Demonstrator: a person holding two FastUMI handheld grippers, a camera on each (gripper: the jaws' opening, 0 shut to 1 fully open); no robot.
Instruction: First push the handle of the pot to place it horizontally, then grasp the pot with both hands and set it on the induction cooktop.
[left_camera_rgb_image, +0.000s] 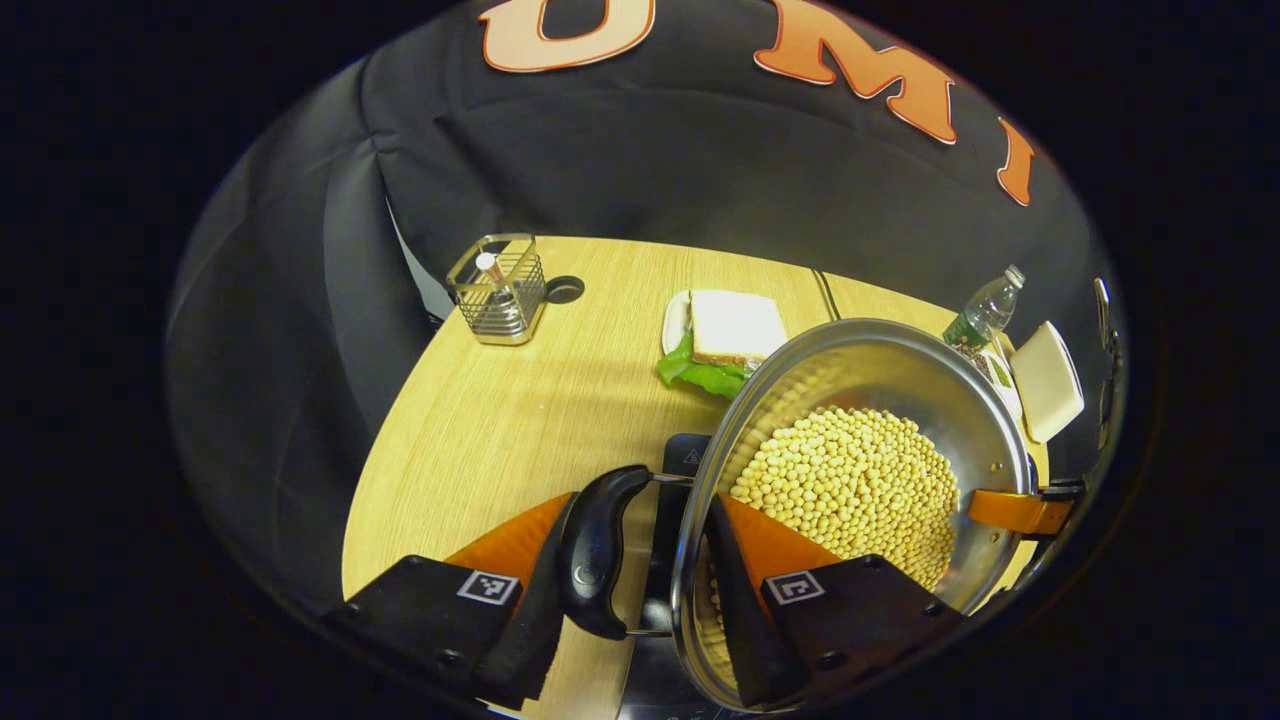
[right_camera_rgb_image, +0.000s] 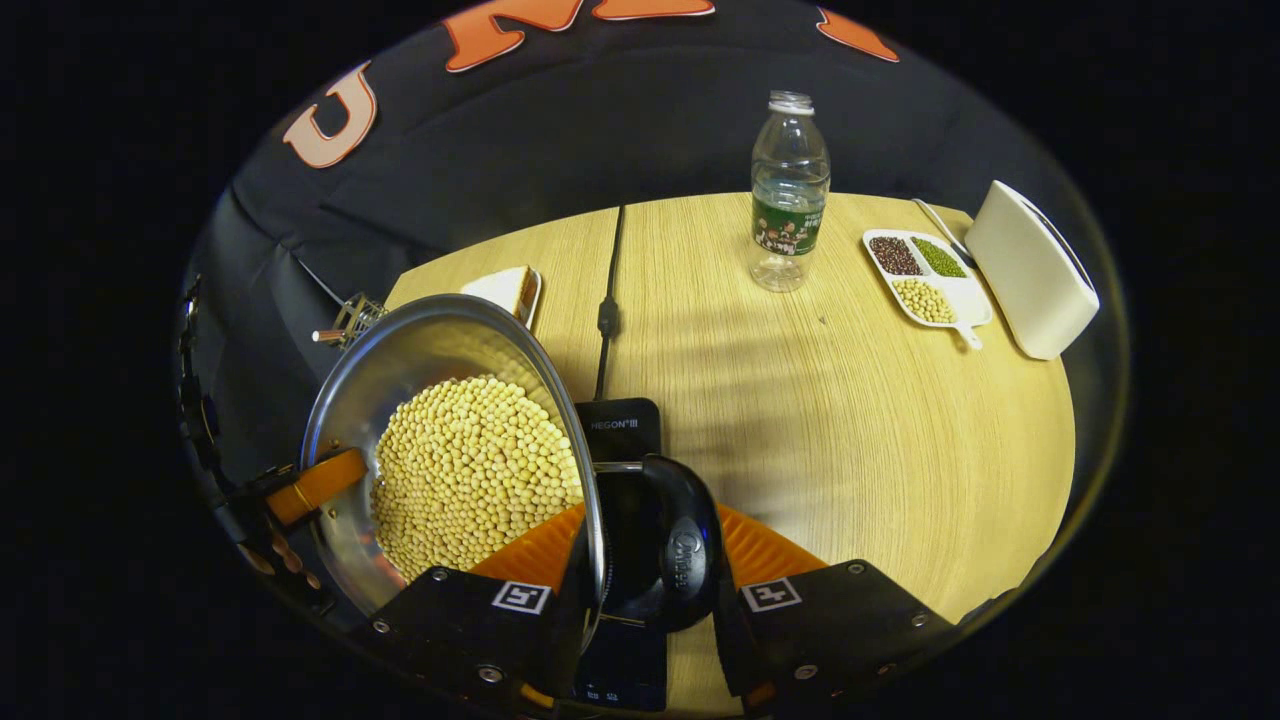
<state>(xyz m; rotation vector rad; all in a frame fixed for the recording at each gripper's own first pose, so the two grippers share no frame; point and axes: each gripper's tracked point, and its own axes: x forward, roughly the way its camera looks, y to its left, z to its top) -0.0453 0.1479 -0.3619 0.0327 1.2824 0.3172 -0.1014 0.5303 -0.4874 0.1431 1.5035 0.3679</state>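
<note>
Round steel pot of yellow beans sits lower centre, above black induction cooktop on bench. Left hand-held gripper straddles black side handle and rim; right hand-held gripper clamps opposite handle. Keep pot level; lower both sides together.

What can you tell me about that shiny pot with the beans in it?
The pot is a shallow, round pan of polished metal, holding a heap of pale yellow beans. It has a dark loop handle on each side on wire brackets. The left gripper and right gripper each straddle one handle and the rim beside it. A dark induction cooktop shows just beneath it on the wooden table.
</note>
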